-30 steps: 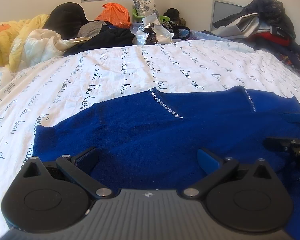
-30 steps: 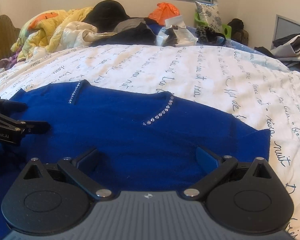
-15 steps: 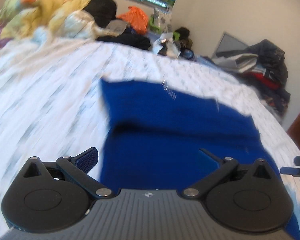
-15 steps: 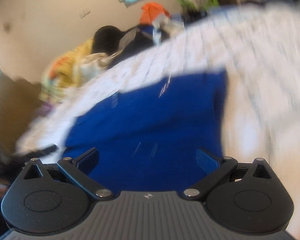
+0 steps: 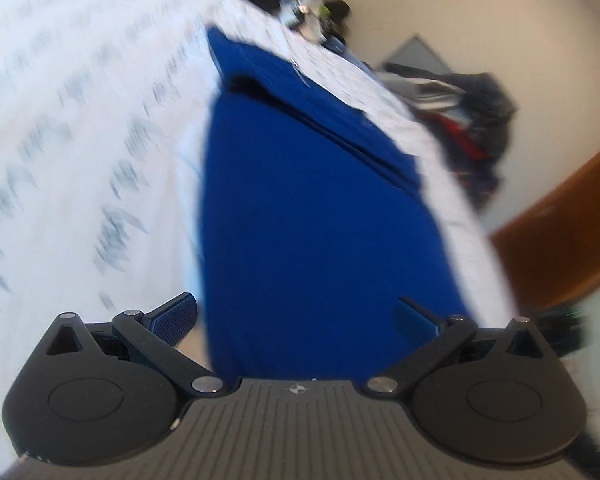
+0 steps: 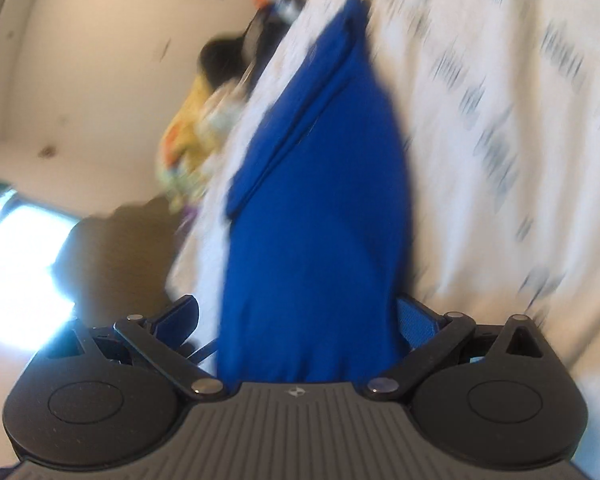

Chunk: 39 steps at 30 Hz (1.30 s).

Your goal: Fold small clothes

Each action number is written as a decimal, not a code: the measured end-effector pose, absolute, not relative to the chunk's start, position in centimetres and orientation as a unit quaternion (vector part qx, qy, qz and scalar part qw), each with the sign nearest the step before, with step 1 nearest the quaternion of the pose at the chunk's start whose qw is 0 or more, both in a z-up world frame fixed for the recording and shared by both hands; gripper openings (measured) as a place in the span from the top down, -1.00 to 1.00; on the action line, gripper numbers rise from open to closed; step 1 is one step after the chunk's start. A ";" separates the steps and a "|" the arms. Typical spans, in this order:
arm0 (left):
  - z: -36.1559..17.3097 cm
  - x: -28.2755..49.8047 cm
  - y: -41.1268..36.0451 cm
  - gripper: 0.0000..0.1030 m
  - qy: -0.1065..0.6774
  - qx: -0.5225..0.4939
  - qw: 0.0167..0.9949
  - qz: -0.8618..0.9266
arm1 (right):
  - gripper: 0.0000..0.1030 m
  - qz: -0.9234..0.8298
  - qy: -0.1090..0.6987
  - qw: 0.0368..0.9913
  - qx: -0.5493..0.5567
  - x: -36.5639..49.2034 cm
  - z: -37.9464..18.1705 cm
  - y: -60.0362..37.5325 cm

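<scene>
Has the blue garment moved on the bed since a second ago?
Yes. The blue garment has been lifted off the printed sheet at its near edge and now hangs toward both cameras, upper part folded.

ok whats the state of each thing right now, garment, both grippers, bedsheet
blue garment: partly folded, near edge doubled over, running back between both grippers' fingers
left gripper: jaws wide apart
right gripper: jaws wide apart
bedsheet: spread under the garment, blurred
</scene>
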<state>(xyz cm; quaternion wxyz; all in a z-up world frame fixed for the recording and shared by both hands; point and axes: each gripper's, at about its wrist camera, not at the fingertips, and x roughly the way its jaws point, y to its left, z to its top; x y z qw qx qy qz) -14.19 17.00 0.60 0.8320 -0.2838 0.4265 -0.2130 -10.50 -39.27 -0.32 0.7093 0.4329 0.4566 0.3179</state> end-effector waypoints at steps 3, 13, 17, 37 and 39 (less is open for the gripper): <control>-0.8 -14.8 18.1 -1.00 0.442 -0.359 0.784 -0.245 | -1.00 0.323 0.481 0.709 0.402 -11.4 0.2 -38.0; -1.7 -15.8 20.0 -1.00 0.451 -0.422 0.753 -0.224 | -1.00 0.327 0.486 0.726 0.359 -12.8 0.5 -35.9; -1.7 -15.7 17.9 -0.99 0.470 -0.402 0.744 -0.255 | -1.00 0.324 0.491 0.724 0.361 -12.8 0.4 -35.6; -0.8 -13.3 14.5 0.90 0.514 -0.336 0.749 -0.248 | 0.88 0.295 0.501 0.743 0.331 -13.1 -0.3 -35.3; 0.8 -12.0 14.1 0.90 0.493 -0.330 0.762 -0.259 | 0.89 0.309 0.483 0.742 0.348 -12.4 0.3 -35.7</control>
